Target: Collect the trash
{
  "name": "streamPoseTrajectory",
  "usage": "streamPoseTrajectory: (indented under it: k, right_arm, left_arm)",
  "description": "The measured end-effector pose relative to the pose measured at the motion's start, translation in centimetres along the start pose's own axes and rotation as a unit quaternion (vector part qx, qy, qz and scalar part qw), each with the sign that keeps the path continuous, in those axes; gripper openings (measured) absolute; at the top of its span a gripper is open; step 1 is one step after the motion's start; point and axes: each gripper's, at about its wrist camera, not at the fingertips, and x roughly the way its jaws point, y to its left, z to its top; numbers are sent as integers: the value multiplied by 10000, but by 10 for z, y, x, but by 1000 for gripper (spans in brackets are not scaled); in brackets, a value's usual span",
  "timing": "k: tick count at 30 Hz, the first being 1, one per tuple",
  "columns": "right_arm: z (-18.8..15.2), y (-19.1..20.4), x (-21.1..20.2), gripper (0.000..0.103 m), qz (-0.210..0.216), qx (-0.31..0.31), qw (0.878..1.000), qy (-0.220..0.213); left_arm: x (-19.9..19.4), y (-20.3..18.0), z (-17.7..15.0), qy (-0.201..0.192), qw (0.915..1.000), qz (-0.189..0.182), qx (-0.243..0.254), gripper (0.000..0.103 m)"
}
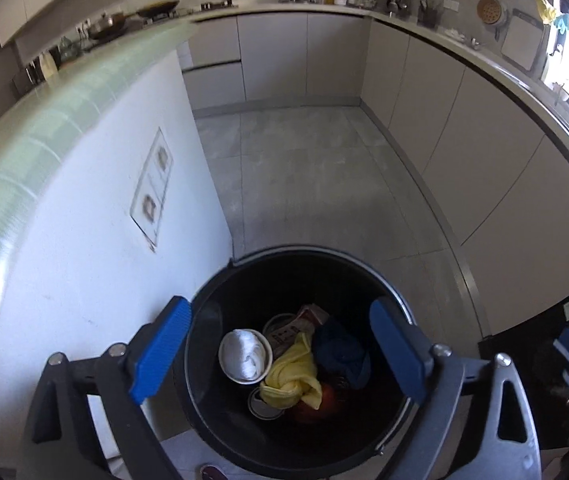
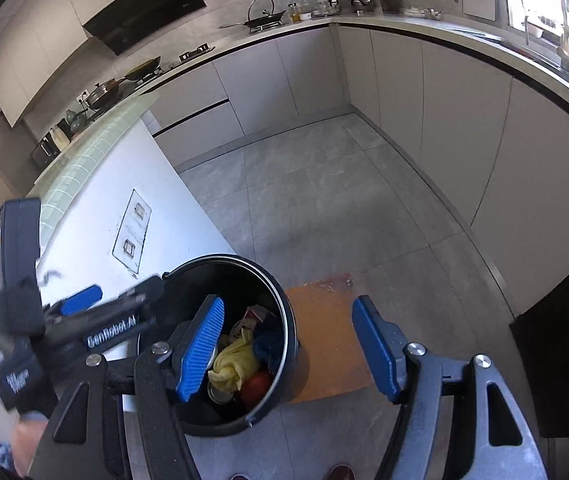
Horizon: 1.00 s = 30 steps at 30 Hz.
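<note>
Where left gripper (image 1: 280, 354) gapes, bin (image 1: 220, 300) beneath

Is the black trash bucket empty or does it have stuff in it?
It has stuff in it. The black bucket holds a yellow cloth, a white cup and a dark blue cloth.

A kitchen floor seen from above, between the blue-padded fingers of the right gripper (image 2: 288, 344), which stand apart with nothing held between them. Below and to the left sits a black round bin (image 2: 284, 300) holding a crumpled yellow cloth (image 2: 234, 364), a dark blue item, something red and a printed wrapper. An orange board (image 2: 324, 332) lies on the grey tiles just beside the bin. The left gripper (image 2: 96, 312) reaches in from the left, over the bin's rim, its jaws hard to read.
</note>
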Motion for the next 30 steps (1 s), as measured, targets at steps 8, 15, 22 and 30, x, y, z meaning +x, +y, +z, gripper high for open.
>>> streamPoseTrajectory:
  k: [8, 15, 22, 30]
  right_arm:
    - [1, 5, -32, 69, 46, -77, 9997, 244]
    - [-20, 46, -75, 69, 415, -251, 9972, 569]
    - [-91, 115, -153, 69, 564, -608, 9961, 296]
    - [-199, 191, -290, 73, 280, -729, 9956, -512]
  left_arm:
    - [-78, 18, 3, -60, 9996, -27, -289, 92]
    - [-175, 60, -27, -467, 9982, -79, -365, 92]
    - [-255, 123, -108, -778, 9965, -43, -297, 93]
    - [-334, 188, -196, -999, 9946, 151, -216, 93]
